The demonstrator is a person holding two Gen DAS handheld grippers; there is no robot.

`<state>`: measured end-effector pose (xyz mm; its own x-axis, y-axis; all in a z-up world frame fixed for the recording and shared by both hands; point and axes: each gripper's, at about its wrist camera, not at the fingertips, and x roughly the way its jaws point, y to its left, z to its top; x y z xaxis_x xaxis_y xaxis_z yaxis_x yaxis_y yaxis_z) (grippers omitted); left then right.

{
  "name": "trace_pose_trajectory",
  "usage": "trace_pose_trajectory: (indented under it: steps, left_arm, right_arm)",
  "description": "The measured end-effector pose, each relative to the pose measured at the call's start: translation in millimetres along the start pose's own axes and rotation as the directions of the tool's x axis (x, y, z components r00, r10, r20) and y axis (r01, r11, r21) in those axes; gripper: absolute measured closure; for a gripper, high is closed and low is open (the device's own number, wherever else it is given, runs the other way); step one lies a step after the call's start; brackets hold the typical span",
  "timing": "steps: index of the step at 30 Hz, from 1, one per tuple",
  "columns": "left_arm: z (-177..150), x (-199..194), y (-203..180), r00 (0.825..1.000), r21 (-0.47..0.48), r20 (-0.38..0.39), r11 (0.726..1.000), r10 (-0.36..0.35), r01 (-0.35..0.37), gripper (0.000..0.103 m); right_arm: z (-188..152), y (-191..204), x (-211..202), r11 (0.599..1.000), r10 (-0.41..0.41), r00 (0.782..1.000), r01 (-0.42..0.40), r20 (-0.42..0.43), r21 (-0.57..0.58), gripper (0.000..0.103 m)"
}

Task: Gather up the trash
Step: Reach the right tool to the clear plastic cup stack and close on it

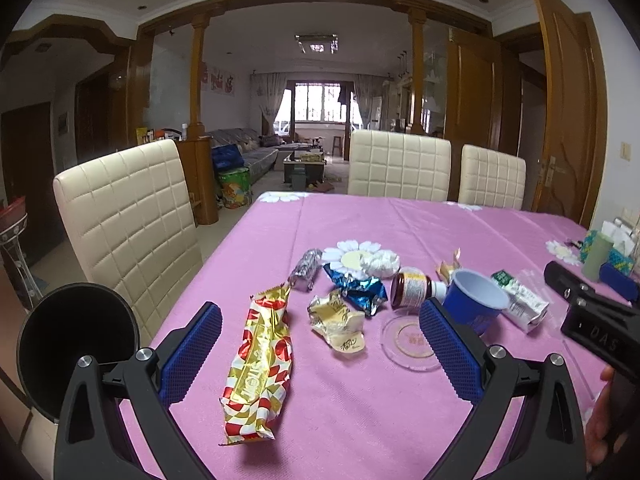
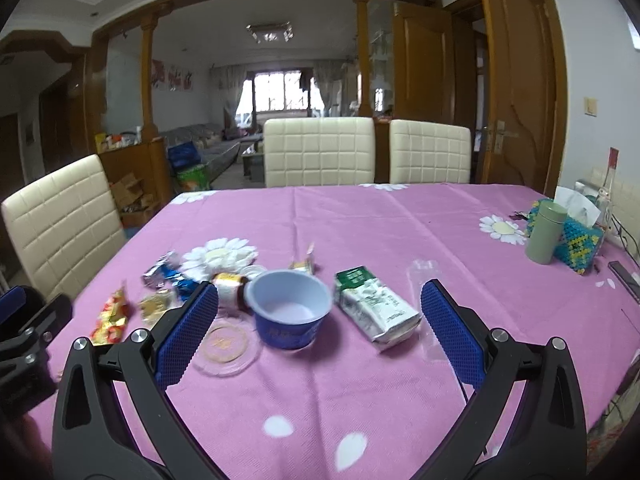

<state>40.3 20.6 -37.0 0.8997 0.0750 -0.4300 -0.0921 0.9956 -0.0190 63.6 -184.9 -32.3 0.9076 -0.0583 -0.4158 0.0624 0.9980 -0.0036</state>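
Currently both tongs hover wide apart and empty: left tongs point(image 1: 320, 344) frame the gold-red wrapper point(image 1: 258, 364) on the desk point(image 1: 400, 224); right tongs point(image 2: 320, 328) frame the blue cup point(image 2: 289, 312). Approach step; next, descend and clamp.

I'm looking into a home, in its dining area. The worktop point(image 2: 360, 380) wears a pink daisy-print cloth, with cream padded chairs point(image 2: 319, 152) at 12 o'clock and another point(image 1: 124, 224) at 9. Through a wooden archway point(image 1: 312, 0) lies a living room with a sofa point(image 1: 244, 152), curtains point(image 1: 264, 96) and a window point(image 1: 320, 100).
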Motion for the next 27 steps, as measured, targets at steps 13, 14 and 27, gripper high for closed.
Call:
trace_pose_trajectory:
  steps: [13, 14, 27]
  left_arm:
    - [-15.8, 56.6, -38.4, 0.992, 0.088, -0.125, 0.996, 0.004, 0.007, 0.006]
    - [-14.5, 57.6, -42.6, 0.992, 0.093, -0.127, 0.996, -0.004, 0.016, 0.006]
    - [-13.6, 70.0, -84.0, 0.981, 0.124, -0.186, 0.989, -0.054, 0.078, 0.006]
  right_arm:
    - [-29.6, -80.4, 113.4, 0.994, -0.038, 0.926, 0.074, -0.375, 0.083, 0.026]
    - [-28.3, -87.6, 115.0, 0.992, -0.033, 0.924, 0.077, -0.381, 0.099, 0.027]
    - [-19.6, -133.4, 107.1, 0.983, -0.137, 0.923, 0.173, -0.359, 0.068, 0.027]
